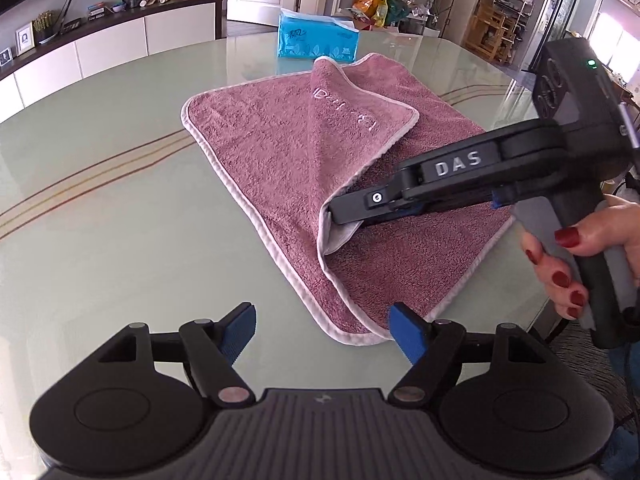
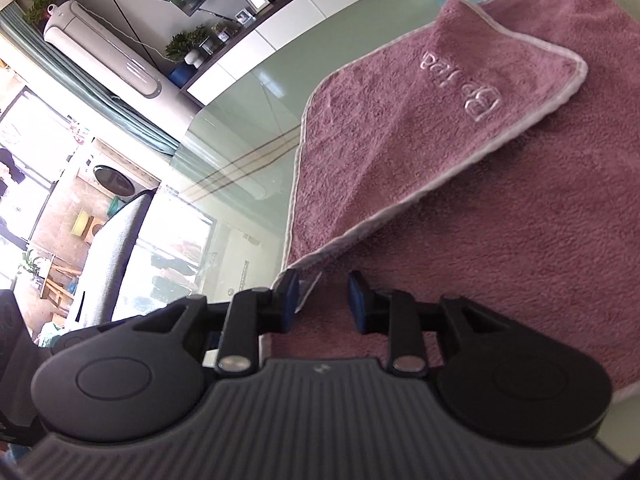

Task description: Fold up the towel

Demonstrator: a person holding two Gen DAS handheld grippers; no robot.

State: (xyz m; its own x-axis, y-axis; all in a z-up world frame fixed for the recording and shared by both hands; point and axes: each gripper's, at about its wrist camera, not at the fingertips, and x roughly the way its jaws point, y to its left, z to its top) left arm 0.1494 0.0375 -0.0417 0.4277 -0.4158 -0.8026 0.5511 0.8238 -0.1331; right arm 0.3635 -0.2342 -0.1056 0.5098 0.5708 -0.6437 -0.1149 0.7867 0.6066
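Towel [image 1: 280, 168] lies on the counter [image 1: 100, 220], ahead of both my tools. My right tool [image 2: 323, 294] is loose now, the folded edge slack between its pads. My left tool [image 1: 322, 330] is wide apart, holding nothing. Next fold needs a new grab.

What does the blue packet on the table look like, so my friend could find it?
Start at the big pale green glass table and look to its far side, just beyond the mauve terry towel with pale edging. There lies the bright blue plastic tissue packet, the only blue, shiny, leaf-printed thing on the table.
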